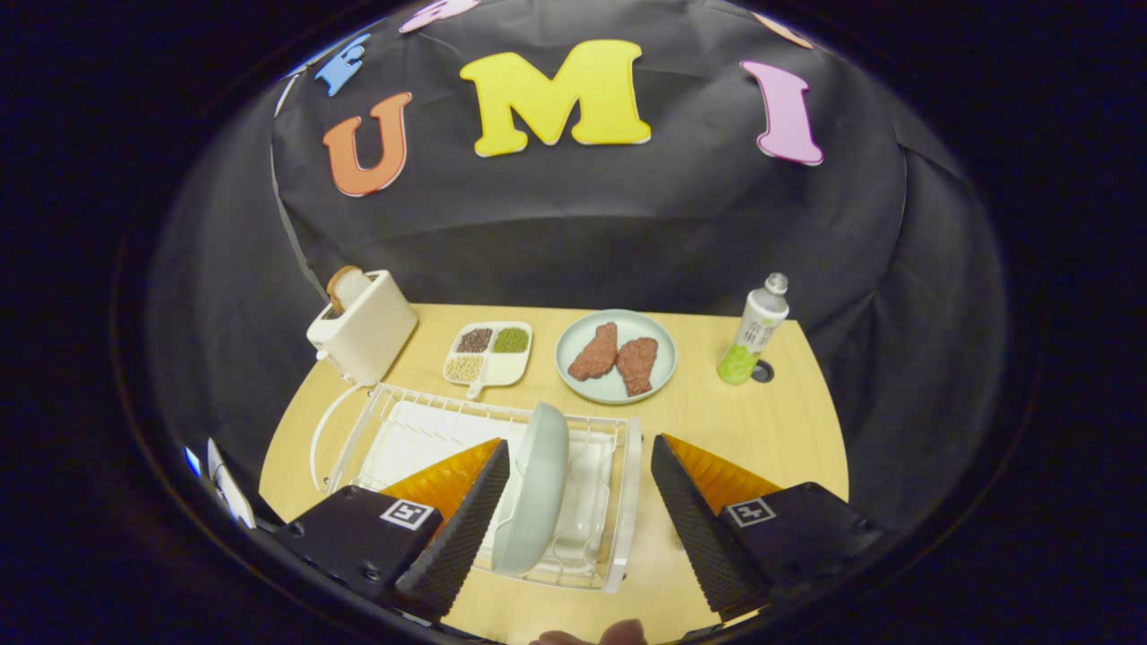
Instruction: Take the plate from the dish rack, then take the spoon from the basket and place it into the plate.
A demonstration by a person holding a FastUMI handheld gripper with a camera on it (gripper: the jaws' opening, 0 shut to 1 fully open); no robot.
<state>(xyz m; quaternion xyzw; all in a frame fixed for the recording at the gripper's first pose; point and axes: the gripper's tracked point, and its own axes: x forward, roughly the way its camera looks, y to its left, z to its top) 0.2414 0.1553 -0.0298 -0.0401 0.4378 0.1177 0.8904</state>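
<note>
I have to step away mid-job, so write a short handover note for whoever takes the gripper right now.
Gripper: open, fingers either side of the plate, not pressing on it.
Plate: pale green, standing on edge in the white dish rack, close beside one finger.
Spoon and basket: I cannot spot them from here.
Beyond the rack: toaster, divided dish of beans, another plate with meat, a bottle.
Done: nothing yet; the plate sits in the rack.
Left: close on the plate, lift it out, set it down, then fetch the spoon and put it in the plate.
</note>
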